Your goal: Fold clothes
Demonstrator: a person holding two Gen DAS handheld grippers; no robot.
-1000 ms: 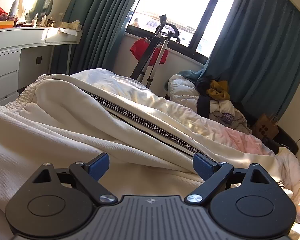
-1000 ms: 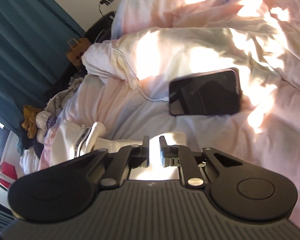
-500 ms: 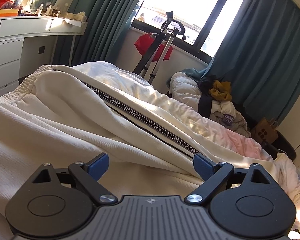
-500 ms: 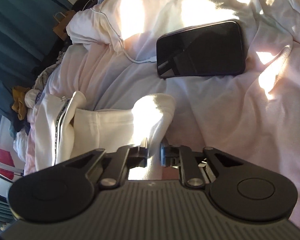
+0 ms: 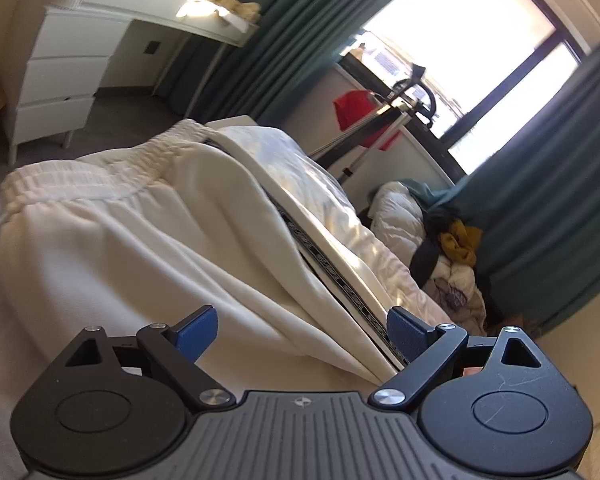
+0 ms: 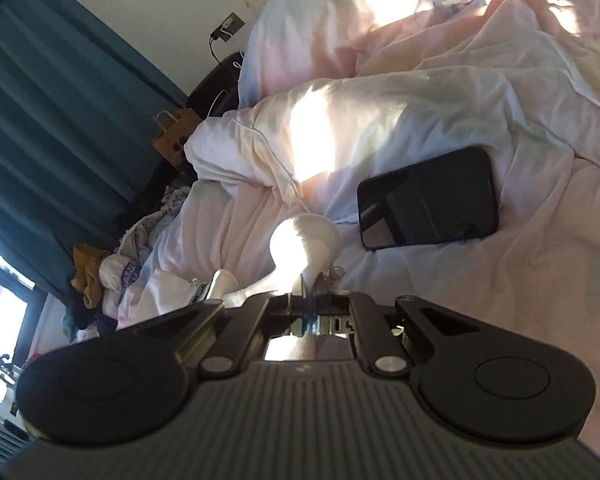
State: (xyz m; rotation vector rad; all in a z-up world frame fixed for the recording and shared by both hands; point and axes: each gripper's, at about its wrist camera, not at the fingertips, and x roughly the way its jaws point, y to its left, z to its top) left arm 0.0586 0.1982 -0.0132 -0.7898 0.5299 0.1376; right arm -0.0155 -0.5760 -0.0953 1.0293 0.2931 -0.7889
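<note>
Right gripper is clenched on a cuff end of a pair of cream sweatpants, the cloth bunching up in a sunlit knob just beyond its fingertips. Past that knob, slightly to the right, a black phone lies face up on the pink bedsheet, with a rumpled duvet farther off.

Left gripper is released, its blue pads spread wide above the same sweatpants and pinching nothing. The garment stretches away ahead of it, a lettered stripe running up the leg and the elastic waistband at the far end, toward a white dresser.

Folding looks barely begun: the sweatpants lie long and wrinkled, with no crease visible yet. Only one end is gripped; the other hand has yet to take hold, and bringing cuffs to waistband remains, as does a heap of clothes beside the bed.
</note>
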